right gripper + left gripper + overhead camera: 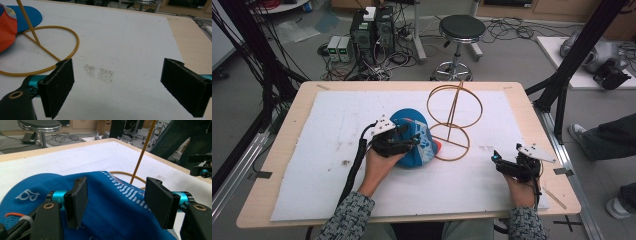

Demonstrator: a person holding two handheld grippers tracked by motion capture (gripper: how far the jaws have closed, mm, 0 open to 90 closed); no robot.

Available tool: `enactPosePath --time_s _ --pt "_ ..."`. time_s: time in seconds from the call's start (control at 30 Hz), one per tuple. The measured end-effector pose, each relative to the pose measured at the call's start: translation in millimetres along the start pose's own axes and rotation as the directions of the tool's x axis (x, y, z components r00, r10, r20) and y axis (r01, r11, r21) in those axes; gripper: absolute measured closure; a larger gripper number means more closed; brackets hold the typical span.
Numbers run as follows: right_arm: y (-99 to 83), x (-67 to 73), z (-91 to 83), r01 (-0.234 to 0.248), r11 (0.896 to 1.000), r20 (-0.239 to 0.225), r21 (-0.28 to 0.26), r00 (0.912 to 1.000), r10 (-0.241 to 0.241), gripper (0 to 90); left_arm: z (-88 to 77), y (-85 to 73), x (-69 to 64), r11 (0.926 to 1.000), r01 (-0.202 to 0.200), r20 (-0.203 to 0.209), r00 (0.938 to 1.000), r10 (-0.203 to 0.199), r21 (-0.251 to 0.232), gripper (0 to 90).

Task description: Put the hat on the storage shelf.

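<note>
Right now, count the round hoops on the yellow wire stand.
3: a large upright yellow wire hoop on top, a smaller horizontal ring crossing it, and the flat base ring beside the blue fabric cap.

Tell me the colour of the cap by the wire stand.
Blue cap with white markings and an orange part; left gripper view shows it best.
</note>
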State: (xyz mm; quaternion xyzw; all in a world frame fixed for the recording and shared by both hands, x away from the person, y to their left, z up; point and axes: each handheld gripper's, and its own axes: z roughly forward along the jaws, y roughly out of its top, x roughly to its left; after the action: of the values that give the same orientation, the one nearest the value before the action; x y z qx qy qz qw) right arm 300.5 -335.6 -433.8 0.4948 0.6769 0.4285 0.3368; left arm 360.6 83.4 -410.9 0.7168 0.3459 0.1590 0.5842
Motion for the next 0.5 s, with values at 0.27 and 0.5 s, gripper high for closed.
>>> enactPosePath --time_s 0.27,0.5 --pt "-0.3 -1.1 -0.3 -0.006 1.000 0.004 -0.001 1.0000 0.006 10.7 4.0 -1.7 -2.7 0.9997 0.001 0.015 0.9999 -0.001 0.026 57.1" --pt "0.2 -0.8 -0.1 -0.007 1.000 0.001 0.000 1.0000 0.007 10.7 3.9 -1.6 -1.2 0.9994 -0.007 0.032 0.9995 0.006 0.035 78.6"
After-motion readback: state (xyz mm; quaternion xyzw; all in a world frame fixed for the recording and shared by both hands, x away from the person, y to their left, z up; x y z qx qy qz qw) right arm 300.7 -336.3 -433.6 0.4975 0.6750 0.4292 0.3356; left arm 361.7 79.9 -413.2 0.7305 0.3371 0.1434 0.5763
